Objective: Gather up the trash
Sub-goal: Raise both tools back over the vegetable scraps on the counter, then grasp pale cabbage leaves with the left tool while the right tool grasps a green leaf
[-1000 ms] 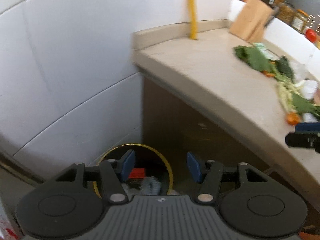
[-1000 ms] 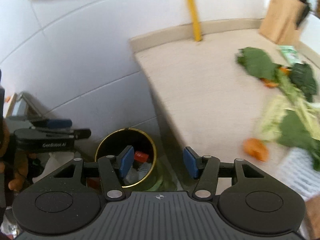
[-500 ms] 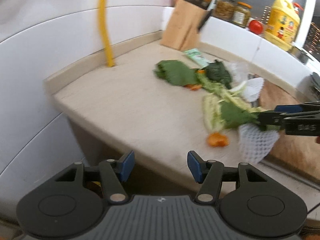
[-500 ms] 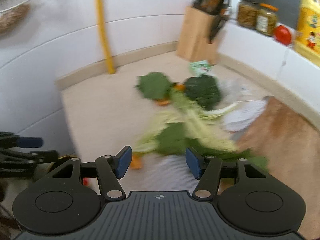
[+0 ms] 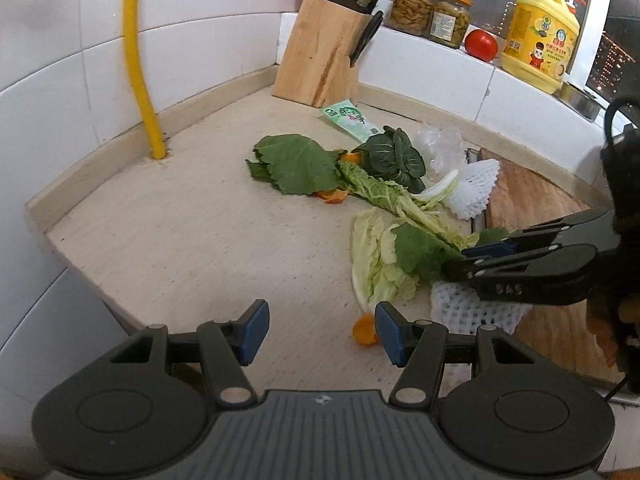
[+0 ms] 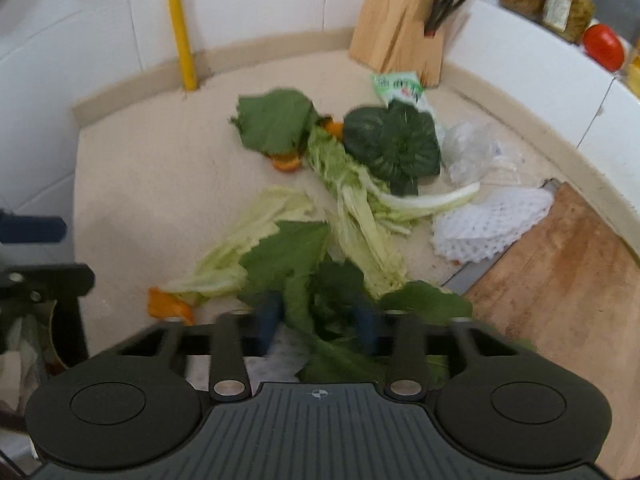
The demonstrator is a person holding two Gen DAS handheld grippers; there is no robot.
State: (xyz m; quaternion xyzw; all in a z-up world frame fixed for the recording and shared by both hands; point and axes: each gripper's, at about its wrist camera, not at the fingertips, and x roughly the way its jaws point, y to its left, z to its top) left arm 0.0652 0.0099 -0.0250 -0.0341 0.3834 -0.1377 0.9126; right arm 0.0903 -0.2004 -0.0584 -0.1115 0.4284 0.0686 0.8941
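Beige countertop, cabbage leaf lying lengthwise away from the right tool, both tools spread, left tool empty.

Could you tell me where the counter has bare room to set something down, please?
The counter is bare on its left part, between the yellow pipe, the front edge and the big green leaf. It is crowded from that leaf rightward: cabbage leaves, foam nets, up to the cutting board.
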